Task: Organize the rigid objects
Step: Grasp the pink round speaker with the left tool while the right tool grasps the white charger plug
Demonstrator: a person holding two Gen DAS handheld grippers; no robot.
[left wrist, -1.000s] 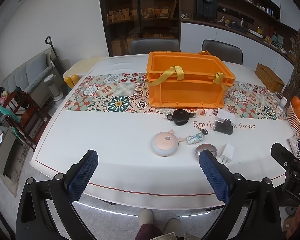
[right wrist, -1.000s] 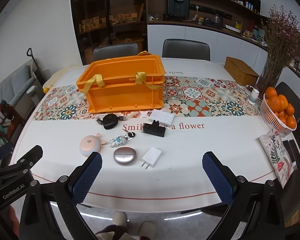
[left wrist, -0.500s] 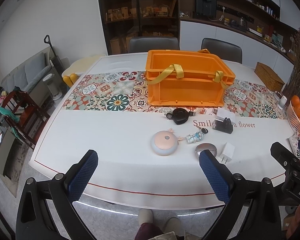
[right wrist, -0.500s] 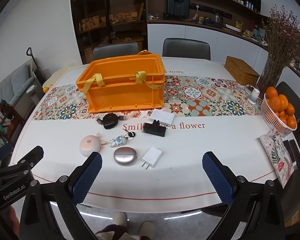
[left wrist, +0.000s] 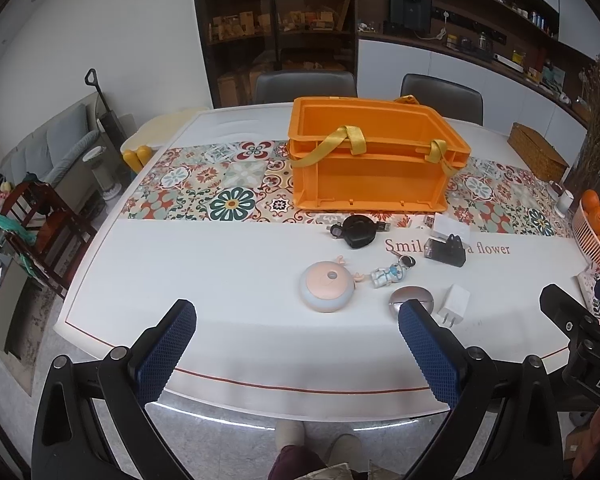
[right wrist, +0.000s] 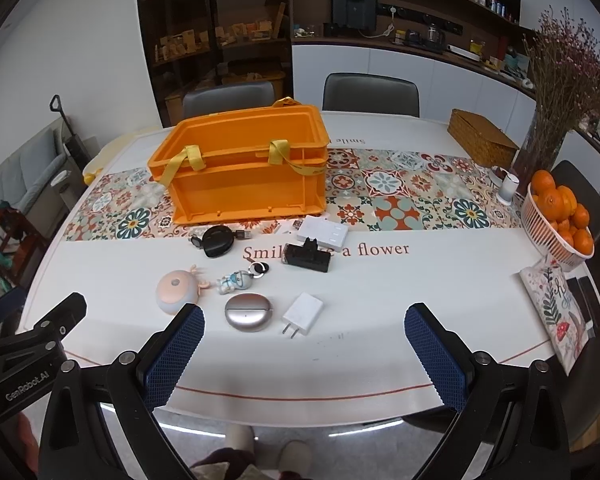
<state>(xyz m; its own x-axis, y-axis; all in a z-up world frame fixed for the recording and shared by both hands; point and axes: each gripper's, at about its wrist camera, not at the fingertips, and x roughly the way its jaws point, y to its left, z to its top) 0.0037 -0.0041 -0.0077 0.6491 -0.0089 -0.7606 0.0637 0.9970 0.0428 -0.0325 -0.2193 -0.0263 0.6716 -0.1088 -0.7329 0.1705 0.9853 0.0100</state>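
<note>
An orange crate (left wrist: pixel 370 160) (right wrist: pixel 244 168) with yellow straps stands on the patterned runner. In front of it lie a black cable reel (left wrist: pixel 356 231) (right wrist: pixel 218 241), a white box (right wrist: pixel 322 233), a black adapter (left wrist: pixel 446 249) (right wrist: pixel 307 257), a pink round gadget (left wrist: pixel 327 291) (right wrist: pixel 177 292), an astronaut keychain (left wrist: pixel 390 274) (right wrist: pixel 236 281), a silver oval case (right wrist: pixel 249 312) and a white charger (left wrist: pixel 454 305) (right wrist: pixel 303 313). My left gripper (left wrist: pixel 296 344) and right gripper (right wrist: pixel 304 344) hover open at the table's near edge, holding nothing.
A basket of oranges (right wrist: pixel 560 216), a dried flower vase (right wrist: pixel 540 148), a wicker box (right wrist: pixel 482 136) and a small white cup (right wrist: pixel 508 190) fill the right side. A printed cushion (right wrist: pixel 556 312) lies at the right edge. Two chairs (right wrist: pixel 370 90) stand behind the table.
None of the objects has moved. Both grippers stay open, with only a slight drift of the left view.
</note>
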